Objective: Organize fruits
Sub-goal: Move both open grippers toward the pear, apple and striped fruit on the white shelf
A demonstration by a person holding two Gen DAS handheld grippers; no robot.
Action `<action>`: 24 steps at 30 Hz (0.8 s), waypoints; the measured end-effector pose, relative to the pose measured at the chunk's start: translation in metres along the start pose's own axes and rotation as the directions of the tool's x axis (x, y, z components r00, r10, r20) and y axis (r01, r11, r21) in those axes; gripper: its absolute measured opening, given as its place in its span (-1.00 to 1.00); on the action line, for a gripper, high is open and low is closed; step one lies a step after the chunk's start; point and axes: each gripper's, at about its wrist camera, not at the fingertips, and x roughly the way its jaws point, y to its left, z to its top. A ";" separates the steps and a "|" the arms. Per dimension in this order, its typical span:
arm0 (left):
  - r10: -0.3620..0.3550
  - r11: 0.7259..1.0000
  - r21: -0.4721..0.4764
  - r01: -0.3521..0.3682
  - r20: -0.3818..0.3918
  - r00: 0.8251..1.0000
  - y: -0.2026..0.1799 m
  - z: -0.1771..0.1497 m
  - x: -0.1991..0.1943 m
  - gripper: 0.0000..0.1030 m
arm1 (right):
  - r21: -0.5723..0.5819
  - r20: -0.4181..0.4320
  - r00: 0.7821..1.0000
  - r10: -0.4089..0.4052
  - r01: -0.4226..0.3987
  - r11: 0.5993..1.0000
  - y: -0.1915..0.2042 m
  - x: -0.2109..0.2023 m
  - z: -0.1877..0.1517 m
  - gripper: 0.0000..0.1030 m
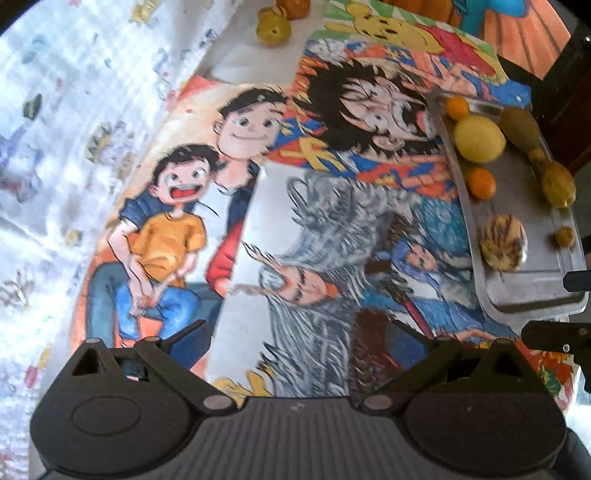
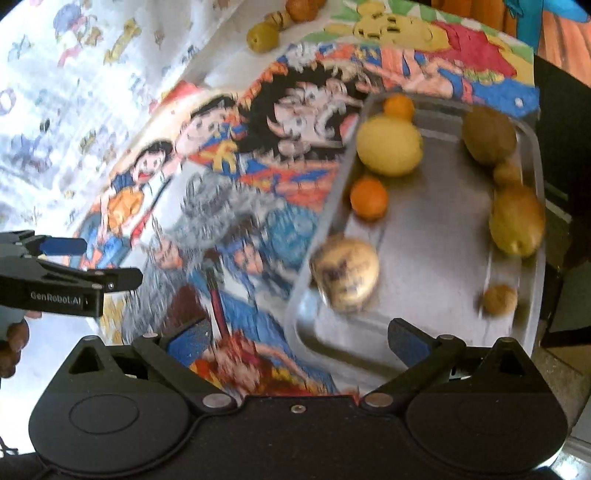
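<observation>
On the table, nearest me, both grippers hang with fingers spread wide and nothing between them. Right gripper (image 2: 299, 341) hovers over the near end of the tray (image 2: 424, 236), one blue-padded finger above the tray's near rim, the other out over the drawings (image 2: 236, 177) just left of it. Left gripper (image 1: 299, 341) sits further left of the tray, over the drawings (image 1: 258, 229), and shows side-on at the left edge of the right wrist view (image 2: 92, 262).

Inside the tray, closest to its near end, lies a striped round fruit (image 2: 345, 273), pale with dark streaks, against the left wall. Across from it by the right wall is a small brown fruit (image 2: 500, 299). Beyond the striped one sits an orange (image 2: 369, 197), then a lemon (image 2: 389, 144), then a second small orange (image 2: 399, 105) at the far end. Along the right wall run a yellow-green fruit (image 2: 517, 219), a small brown one (image 2: 508, 173) and a large brown-green one (image 2: 487, 134).

Well beyond the tray, off to its far left on the patterned cloth (image 2: 74, 92), rests a green fruit (image 2: 262, 35), with a striped piece (image 2: 277, 17) and an orange-brown one (image 2: 303, 9) just behind it; blur hides their detail.
</observation>
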 end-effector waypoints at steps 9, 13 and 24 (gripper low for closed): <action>0.016 0.999 0.041 -0.020 0.098 0.995 0.018 0.040 0.002 0.99 | -0.117 0.116 0.990 -0.084 0.097 0.988 0.002 -0.009 0.063 0.99; 0.000 0.998 0.069 -0.013 0.181 0.983 0.022 0.065 0.004 0.99 | -0.136 0.169 0.977 -0.127 0.150 0.979 -0.008 -0.014 0.095 0.99; -0.068 0.990 0.137 0.015 0.388 0.919 0.022 0.152 0.010 0.99 | -0.002 0.281 0.949 -0.144 0.151 0.989 -0.026 -0.006 0.160 0.99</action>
